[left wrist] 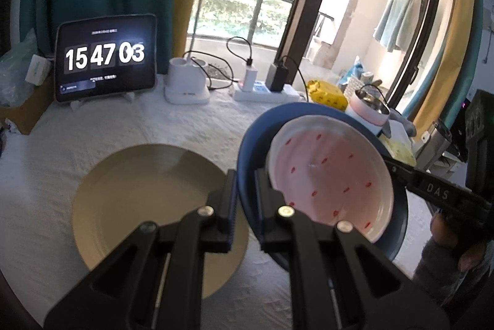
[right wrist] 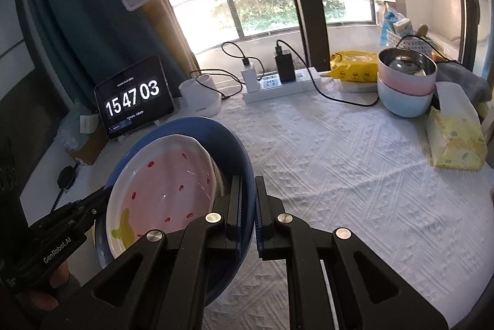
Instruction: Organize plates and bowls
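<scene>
Blue plate (left wrist: 247, 163) is up off the table, tilted, w/ a pink-and-white dish (left wrist: 330, 175) lying in it; the dish has red seed marks and, in the right wrist view, a yellow-green patch near its rim. Left gripper (left wrist: 245, 191) has its jaws clamped on the blue plate's near-left rim. Right gripper (right wrist: 248, 200) is clamped on the opposite rim, so the plate hangs between the two. A beige plate (left wrist: 139, 206) lies flat on the white tablecloth (right wrist: 339, 160), just beside and below the blue one on its left. At the table's far right, well apart, a pink bowl (right wrist: 407, 77) sits stacked in a light blue bowl (right wrist: 401, 101), w/ something metal inside the top one. Near them: yellow tissue pack (right wrist: 457, 141). Along the back edge: power strip (right wrist: 278, 86) w/ chargers, white lamp base (left wrist: 186, 83), tablet (left wrist: 105, 55) showing a clock.
</scene>
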A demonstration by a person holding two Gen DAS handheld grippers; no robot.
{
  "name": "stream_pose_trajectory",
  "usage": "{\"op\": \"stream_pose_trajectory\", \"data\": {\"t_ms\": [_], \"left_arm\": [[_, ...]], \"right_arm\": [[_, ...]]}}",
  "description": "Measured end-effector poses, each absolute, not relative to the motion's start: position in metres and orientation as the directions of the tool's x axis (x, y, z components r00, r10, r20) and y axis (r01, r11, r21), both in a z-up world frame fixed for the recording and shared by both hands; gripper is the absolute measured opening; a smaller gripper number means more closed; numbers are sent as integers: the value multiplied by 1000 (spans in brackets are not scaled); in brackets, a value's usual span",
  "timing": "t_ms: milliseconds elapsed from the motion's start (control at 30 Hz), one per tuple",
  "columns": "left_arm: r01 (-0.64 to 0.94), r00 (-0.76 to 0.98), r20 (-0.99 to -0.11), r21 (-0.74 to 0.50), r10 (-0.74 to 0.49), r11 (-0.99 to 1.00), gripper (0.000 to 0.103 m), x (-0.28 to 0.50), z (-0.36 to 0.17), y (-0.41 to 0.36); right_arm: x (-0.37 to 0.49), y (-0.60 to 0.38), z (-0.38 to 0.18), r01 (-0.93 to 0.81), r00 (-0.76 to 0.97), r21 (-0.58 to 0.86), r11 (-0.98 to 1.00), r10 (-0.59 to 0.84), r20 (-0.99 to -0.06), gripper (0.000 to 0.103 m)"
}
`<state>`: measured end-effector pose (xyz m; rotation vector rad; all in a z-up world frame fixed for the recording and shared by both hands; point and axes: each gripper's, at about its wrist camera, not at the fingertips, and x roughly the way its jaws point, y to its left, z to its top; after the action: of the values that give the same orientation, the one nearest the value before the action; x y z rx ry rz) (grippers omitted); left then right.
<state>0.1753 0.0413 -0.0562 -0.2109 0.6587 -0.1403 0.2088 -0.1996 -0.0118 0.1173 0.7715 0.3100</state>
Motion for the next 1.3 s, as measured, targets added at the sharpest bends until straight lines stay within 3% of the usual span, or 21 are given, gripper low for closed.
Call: {"op": "stream_pose_trajectory", "data": {"t_ms": [1300], "left_arm": [[-99,796,-600,-265,-84,959,9,170,-65,149]], "right_arm": [[236,-86,-29,-365,589,217,906,405,-699,10]]}}
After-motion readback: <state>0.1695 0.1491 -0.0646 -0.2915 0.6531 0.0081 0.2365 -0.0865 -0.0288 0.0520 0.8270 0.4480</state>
